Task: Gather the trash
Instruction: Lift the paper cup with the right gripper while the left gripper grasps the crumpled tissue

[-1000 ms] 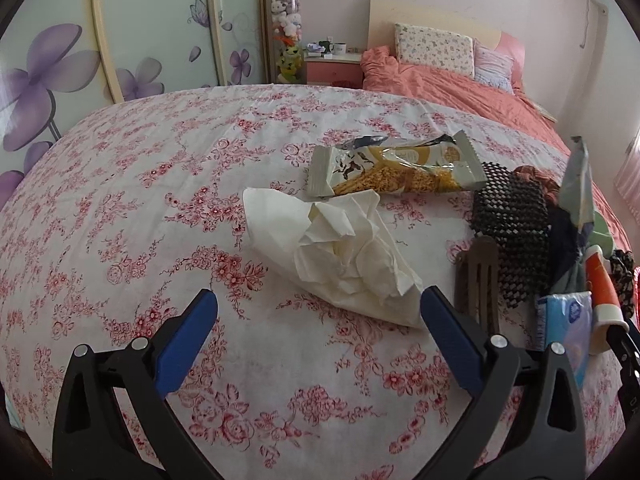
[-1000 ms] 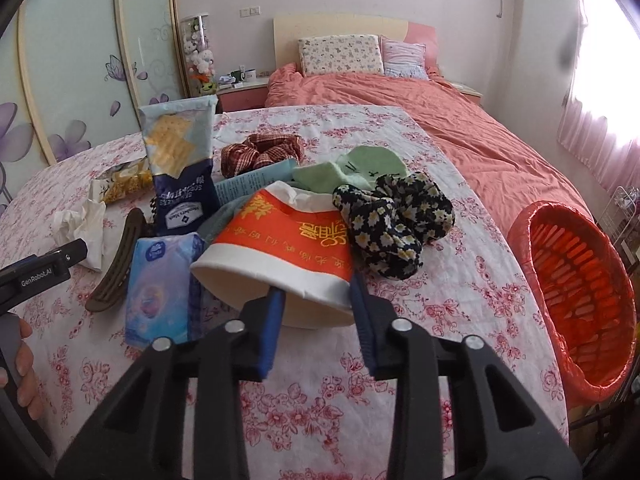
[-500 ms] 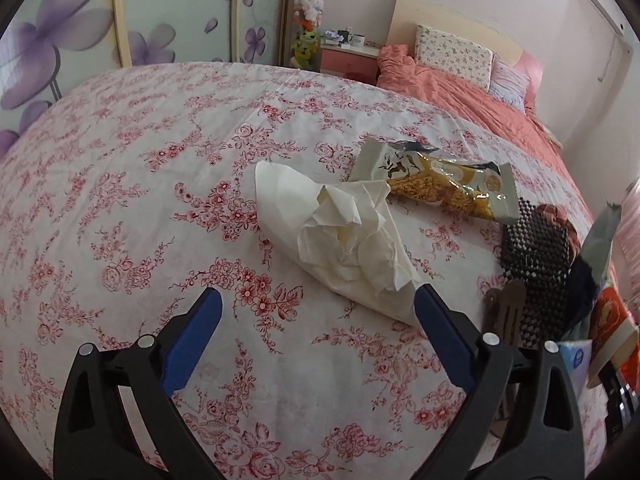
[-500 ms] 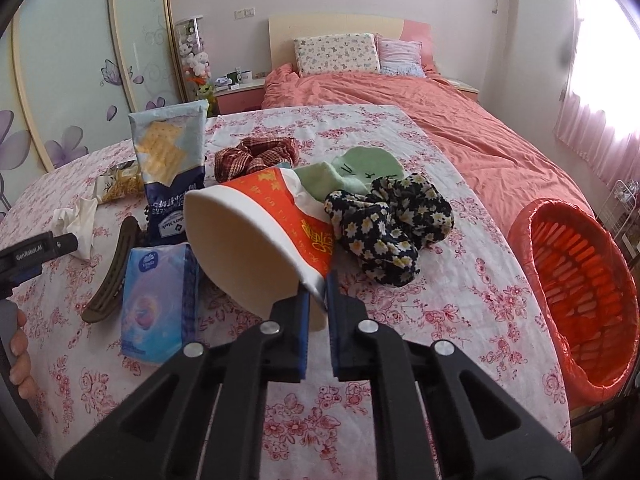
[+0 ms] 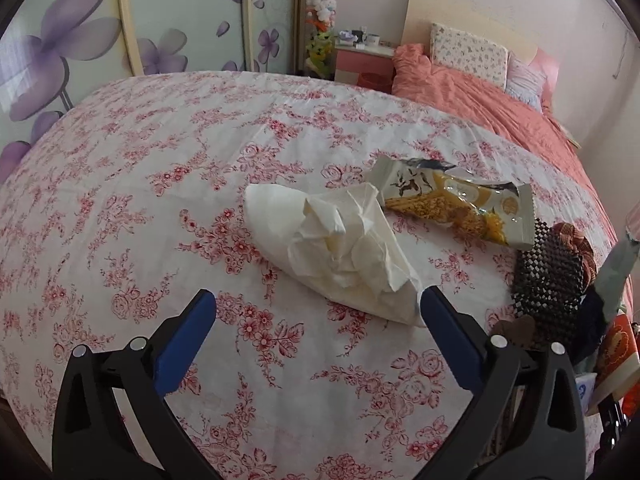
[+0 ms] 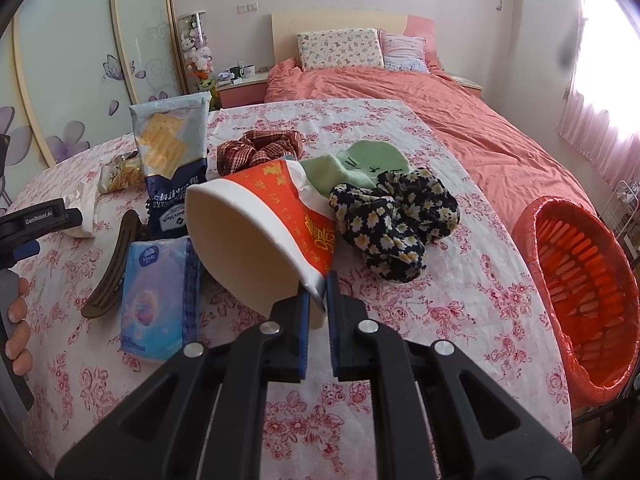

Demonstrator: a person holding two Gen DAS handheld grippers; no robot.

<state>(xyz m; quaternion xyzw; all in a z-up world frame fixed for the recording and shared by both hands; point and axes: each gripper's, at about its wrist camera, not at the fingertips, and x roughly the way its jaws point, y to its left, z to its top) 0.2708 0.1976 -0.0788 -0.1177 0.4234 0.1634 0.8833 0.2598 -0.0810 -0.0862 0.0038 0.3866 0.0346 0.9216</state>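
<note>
A crumpled white tissue (image 5: 340, 252) lies on the floral bedspread, just ahead of my open left gripper (image 5: 316, 312); its near corner touches the right fingertip. A yellow snack wrapper (image 5: 456, 204) lies behind it. My right gripper (image 6: 318, 296) is shut on the rim of an orange-and-white paper cup (image 6: 260, 232) and holds it lifted and tilted, mouth toward the camera. An orange trash basket (image 6: 580, 280) stands off the bed's right side. A blue cracker bag (image 6: 172, 152) stands behind the cup.
A blue tissue pack (image 6: 160, 296), a brown hair clip (image 6: 114, 264), a plaid scrunchie (image 6: 260, 148), green cloth (image 6: 360, 164) and daisy-print socks (image 6: 396, 220) lie on the bedspread (image 5: 120, 200). A black mesh item (image 5: 548, 272) lies right of the tissue.
My right gripper closed on the cup's rim and lifted and tilted it. My left gripper moved in toward the tissue and stayed open.
</note>
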